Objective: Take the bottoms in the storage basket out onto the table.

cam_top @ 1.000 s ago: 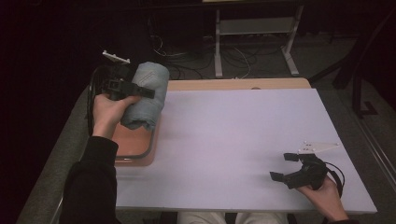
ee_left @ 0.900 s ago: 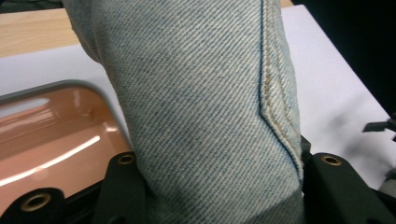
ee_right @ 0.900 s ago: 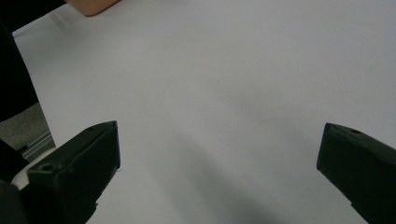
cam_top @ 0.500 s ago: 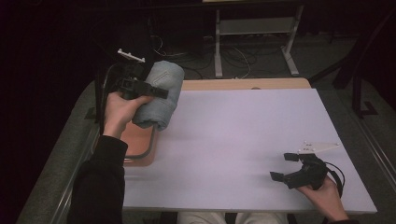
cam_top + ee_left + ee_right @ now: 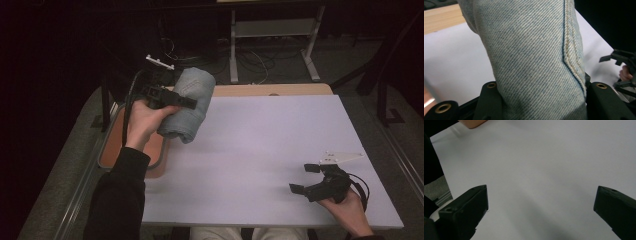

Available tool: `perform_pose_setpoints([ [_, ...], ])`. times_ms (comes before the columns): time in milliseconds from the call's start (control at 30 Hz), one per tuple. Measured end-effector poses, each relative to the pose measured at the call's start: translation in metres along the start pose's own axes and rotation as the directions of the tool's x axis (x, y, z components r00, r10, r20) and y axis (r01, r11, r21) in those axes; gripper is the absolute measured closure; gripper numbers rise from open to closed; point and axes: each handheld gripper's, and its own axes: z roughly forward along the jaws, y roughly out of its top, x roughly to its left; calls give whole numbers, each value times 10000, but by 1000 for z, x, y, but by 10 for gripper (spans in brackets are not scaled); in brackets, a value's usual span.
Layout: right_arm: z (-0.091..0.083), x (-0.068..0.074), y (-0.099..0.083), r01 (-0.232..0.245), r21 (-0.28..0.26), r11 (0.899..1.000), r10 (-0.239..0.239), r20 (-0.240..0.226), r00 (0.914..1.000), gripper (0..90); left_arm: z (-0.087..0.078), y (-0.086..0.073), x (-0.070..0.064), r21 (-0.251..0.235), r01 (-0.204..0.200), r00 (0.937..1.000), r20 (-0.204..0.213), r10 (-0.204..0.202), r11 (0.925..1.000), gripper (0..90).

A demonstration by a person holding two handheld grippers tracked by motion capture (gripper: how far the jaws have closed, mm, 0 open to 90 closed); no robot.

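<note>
In the left gripper view, left gripper (image 5: 541, 100) pinches rolled denim (image 5: 531, 55), seam visible

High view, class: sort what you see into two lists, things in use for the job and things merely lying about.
In use:
rolled denim
left gripper, clamped on the denim
orange tray
white table

Lying about:
right gripper, open, idle
cables on the floor
metal stand
</note>
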Motion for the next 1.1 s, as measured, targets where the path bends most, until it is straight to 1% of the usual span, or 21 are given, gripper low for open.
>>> perform_pose_setpoints([
  [133,0,0,0,14,9,10000,-14,-6,10000,0,13,2,-9,264,-273,9996,118,270,9993,502],
  [200,-1,0,0,15,-11,10000,-15,-4,10000,0,18,3,-12,284,-341,9992,198,335,9990,501],
  [433,-1,0,0,25,-18,10000,-25,15,10000,0,36,3,-21,573,-641,9974,371,620,9963,501],
  [700,-1,0,-1,4,14,10000,-4,23,10000,0,60,-3,-25,906,-776,9956,598,724,9929,501],
  [833,-1,0,-1,-13,32,10000,13,20,10000,0,73,-7,-26,1052,-757,9952,696,686,9916,500],
  [967,-1,0,-1,-8,42,10000,8,15,10000,0,84,-10,-28,1229,-875,9939,771,784,9886,500],
  [1100,-1,0,-1,2,41,10000,-2,9,10000,0,95,-13,-33,1386,-1039,9928,738,944,9849,499],
])
